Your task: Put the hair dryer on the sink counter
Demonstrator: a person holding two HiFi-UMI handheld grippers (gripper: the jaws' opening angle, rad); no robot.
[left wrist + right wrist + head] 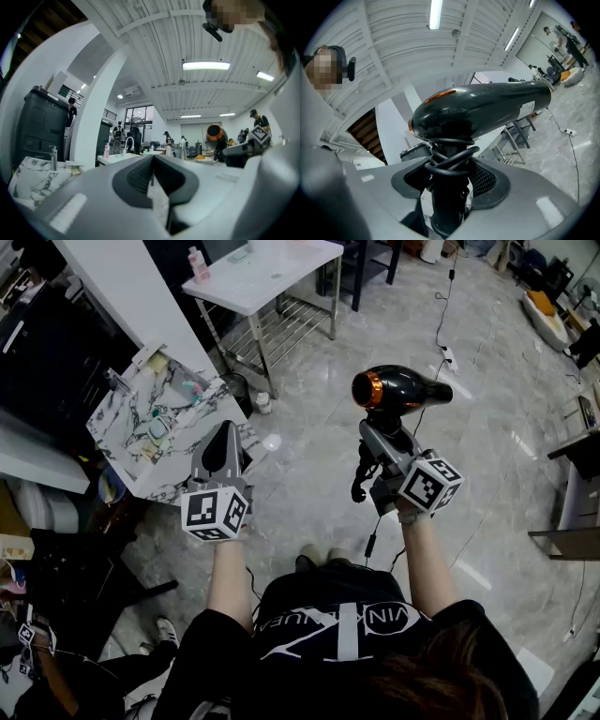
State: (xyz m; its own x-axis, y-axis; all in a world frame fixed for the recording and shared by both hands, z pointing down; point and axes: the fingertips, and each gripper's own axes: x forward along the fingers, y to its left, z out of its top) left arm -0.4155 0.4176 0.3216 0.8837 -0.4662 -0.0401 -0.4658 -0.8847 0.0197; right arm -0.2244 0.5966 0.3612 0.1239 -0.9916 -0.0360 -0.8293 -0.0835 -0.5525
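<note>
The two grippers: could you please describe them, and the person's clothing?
Both the left gripper and the right gripper are grey, with tapered jaws lined with black ribbed pads and a white cube with black square markers. The person wears a black short-sleeved T-shirt with white print.

Left gripper [225, 430] level, jaws together; right gripper [382, 434] level, jaws gripping hair dryer [405, 387].

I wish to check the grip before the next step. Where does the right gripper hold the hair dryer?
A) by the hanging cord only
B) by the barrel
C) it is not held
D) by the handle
D: the right gripper is closed on the handle of the hair dryer, which has the cord wound around it.
</note>
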